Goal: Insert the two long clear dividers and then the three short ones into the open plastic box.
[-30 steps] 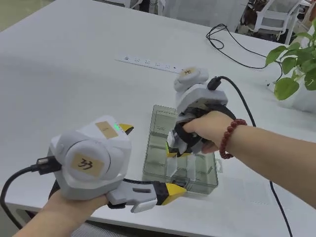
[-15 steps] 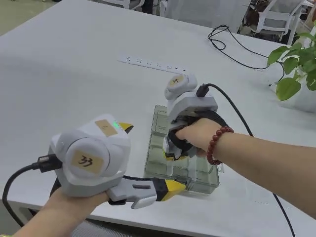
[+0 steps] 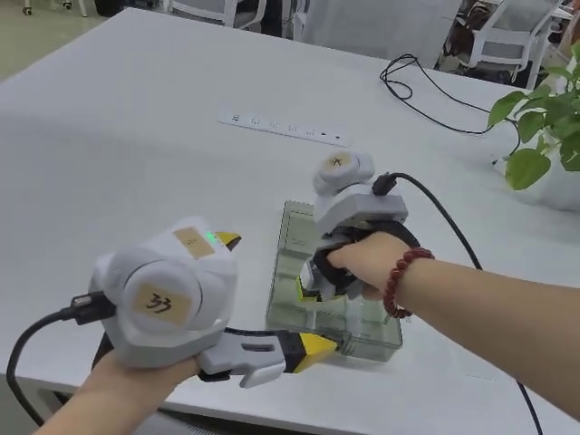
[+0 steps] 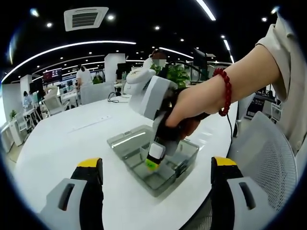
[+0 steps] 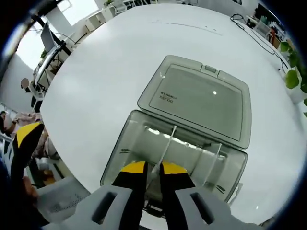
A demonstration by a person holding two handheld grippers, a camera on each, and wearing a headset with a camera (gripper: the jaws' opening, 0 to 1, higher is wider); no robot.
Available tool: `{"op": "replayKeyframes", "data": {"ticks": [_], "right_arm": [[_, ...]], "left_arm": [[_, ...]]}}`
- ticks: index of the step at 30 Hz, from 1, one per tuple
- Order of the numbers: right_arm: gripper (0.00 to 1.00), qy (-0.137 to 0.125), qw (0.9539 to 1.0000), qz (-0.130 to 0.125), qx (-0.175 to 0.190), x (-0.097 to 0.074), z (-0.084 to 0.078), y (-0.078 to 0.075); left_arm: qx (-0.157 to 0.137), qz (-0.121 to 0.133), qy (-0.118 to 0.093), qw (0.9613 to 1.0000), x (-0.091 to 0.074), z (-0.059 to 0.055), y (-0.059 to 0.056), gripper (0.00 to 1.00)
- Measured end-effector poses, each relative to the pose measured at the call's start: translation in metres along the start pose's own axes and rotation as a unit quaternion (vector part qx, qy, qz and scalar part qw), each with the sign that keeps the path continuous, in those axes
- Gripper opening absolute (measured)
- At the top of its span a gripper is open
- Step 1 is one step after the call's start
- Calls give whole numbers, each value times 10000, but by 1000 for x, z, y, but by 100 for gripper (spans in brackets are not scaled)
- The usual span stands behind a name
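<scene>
- Head view: the left hand [image 3: 127, 385] holds the left gripper [image 3: 272, 294] low at the near edge of the white bench [image 3: 136, 118]. Its jaws are spread wide, with nothing between them.
- The right hand [image 3: 367, 263] wears a red bead bracelet [image 3: 399, 276]. It tips the right gripper [image 3: 308, 288] nose-down into the open plastic box [image 3: 362, 337], which sits near the front edge of the bench.
- A white power strip [image 3: 285, 127] lies further back on the bench. A green plant [image 3: 526, 165] stands at the right edge, and chairs [image 3: 503, 36] stand past the far edge.
- Left gripper view: the two yellow-tipped jaws stand far apart and free. Between them, further off, the right gripper points down into the box. Behind is a big office with ceiling lights.
- Right gripper view: the jaws are pinched close on a thin clear divider [image 5: 165, 143] that stands upright inside the box. The lid [image 5: 201, 100] lies open and flat on the bench beyond.
</scene>
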State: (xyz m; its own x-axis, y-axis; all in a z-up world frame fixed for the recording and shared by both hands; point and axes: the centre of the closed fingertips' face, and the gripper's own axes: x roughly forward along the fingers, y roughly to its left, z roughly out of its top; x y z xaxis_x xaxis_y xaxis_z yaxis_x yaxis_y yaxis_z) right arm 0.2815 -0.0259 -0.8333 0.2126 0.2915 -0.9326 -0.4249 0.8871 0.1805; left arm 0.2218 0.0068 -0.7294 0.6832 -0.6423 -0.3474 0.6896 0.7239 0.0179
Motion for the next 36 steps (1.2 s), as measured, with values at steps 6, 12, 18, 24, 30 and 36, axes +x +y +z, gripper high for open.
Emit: {"op": "replayKeyframes", "data": {"ticks": [6, 12, 18, 24, 30, 36], "right_arm": [[19, -365, 9976, 205, -555, -7, 7, 3], [26, -644, 9929, 547, -832, -21, 7, 10], [32, -1021, 9793, 824, -1541, -36, 9, 17], [35, -1177, 9655, 973, -2111, -50, 5, 17], [41, -1214, 9571, 1139, -2370, -61, -3, 13], [47, -1222, 9485, 1190, -2669, -70, -13, 0]], "left_arm": [[2, 24, -11, 10000, 0, 1, 1, 96], [-101, 8, -171, 9998, 0, 6, -1, 97], [-100, 16, -106, 9999, 0, 4, -1, 97], [-105, 40, -53, 9999, 1, 3, -1, 97], [-114, 29, -19, 9999, 1, 1, -1, 97], [-102, 17, -1, 9999, 1, 1, -2, 97]]}}
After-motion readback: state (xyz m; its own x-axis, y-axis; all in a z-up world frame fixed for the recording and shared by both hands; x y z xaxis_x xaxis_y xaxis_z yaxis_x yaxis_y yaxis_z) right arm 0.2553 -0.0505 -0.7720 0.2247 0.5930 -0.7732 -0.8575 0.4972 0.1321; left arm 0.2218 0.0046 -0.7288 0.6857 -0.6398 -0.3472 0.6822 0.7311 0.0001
